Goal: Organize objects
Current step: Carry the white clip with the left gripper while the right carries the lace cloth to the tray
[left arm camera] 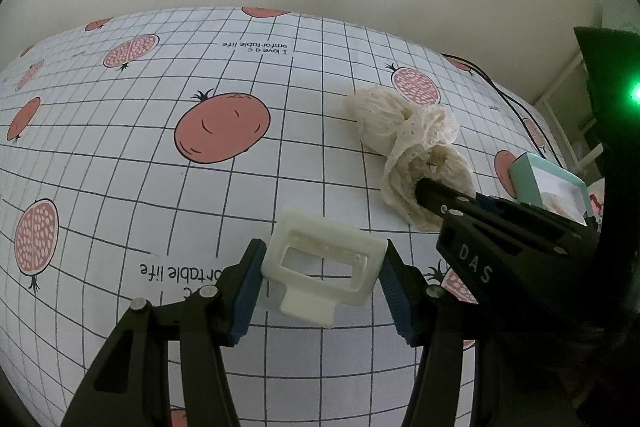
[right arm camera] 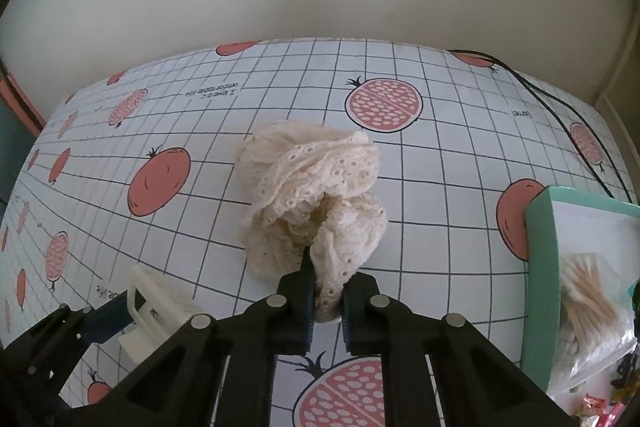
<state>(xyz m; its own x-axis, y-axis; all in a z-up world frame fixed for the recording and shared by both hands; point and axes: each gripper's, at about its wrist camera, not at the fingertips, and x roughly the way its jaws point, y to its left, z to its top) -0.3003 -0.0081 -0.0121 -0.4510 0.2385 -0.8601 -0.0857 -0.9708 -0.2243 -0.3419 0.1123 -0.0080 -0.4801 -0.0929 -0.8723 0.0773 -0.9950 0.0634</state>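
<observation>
Between the blue pads of my left hand-held gripper [left arm camera: 322,291] sits a white plastic clip [left arm camera: 320,267], low over the near left of the surface [left arm camera: 120,155]; the jaws stand beside its two ends, and I cannot tell if they press it. It looks stiff and light. Further right, my right hand-held gripper [right arm camera: 325,301] is clenched on the near edge of the cream lace cloth [right arm camera: 316,195]. This cloth is soft and will sag, so I judge a deeper bunch holds better.
</observation>
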